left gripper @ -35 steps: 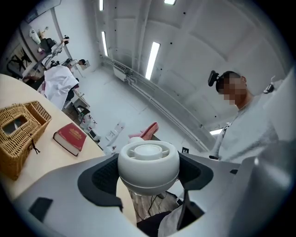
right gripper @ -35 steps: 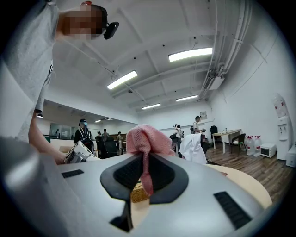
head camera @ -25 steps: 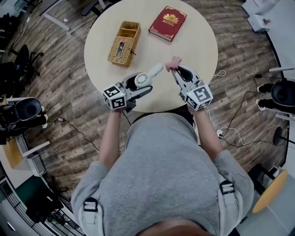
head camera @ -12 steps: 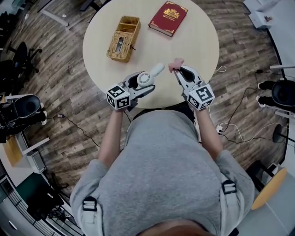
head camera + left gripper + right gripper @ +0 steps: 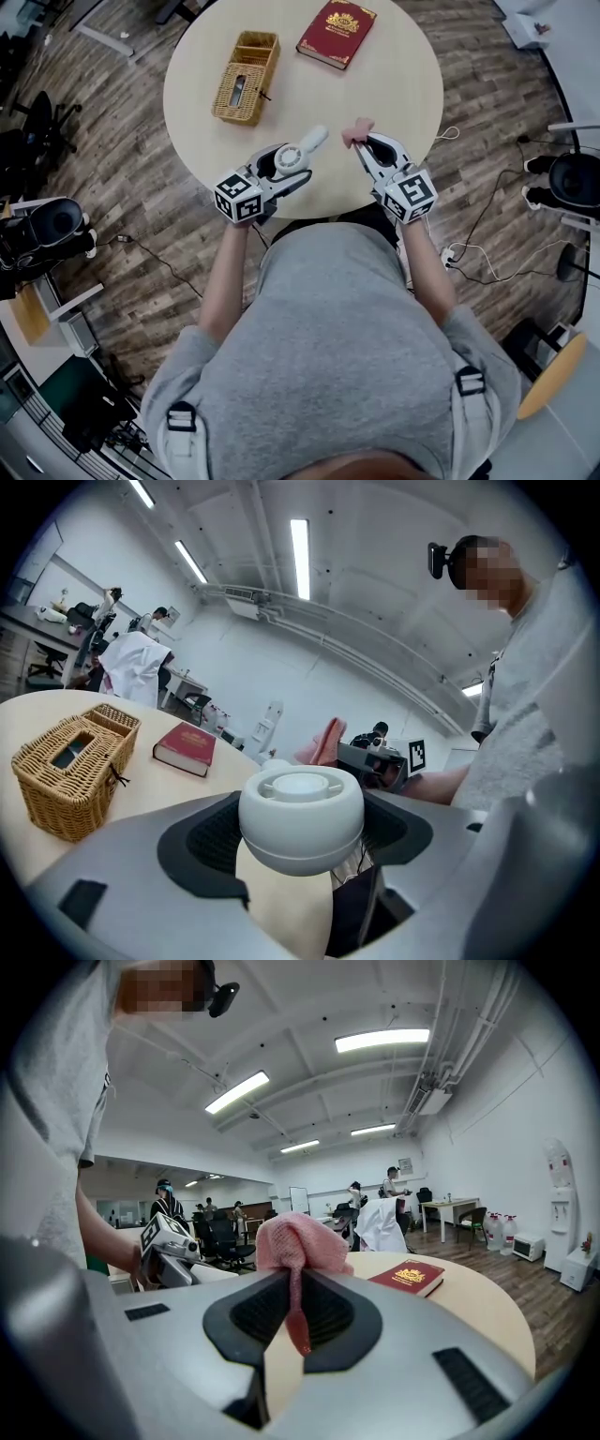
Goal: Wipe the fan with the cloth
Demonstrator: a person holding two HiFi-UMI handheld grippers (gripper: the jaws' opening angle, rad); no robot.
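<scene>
Left tongs [image 5: 284, 172] clamp the fan [image 5: 302, 150] over the bench's [image 5: 384, 75] near edge. Right tongs [image 5: 362, 143] pinch the cloth [image 5: 356, 128] at its 3 o'clock. Best hold the fan steady and stroke lightly.

Legend: one round table [image 5: 394, 84] is bearing two loose things, one basket [image 5: 246, 78] and one book [image 5: 337, 34]. Two grippers are showing, one left gripper [image 5: 286, 169] and one right gripper [image 5: 362, 146]. They are carrying two marker cubes [image 5: 236, 197], one apiece, and are gripping two things in all: one fan [image 5: 314, 141] in the left and one cloth [image 5: 357, 127] in the right. One person [image 5: 328, 347] is standing at the table; further people [image 5: 170, 1206] are appearing in the room behind, too small to count surely.
</scene>
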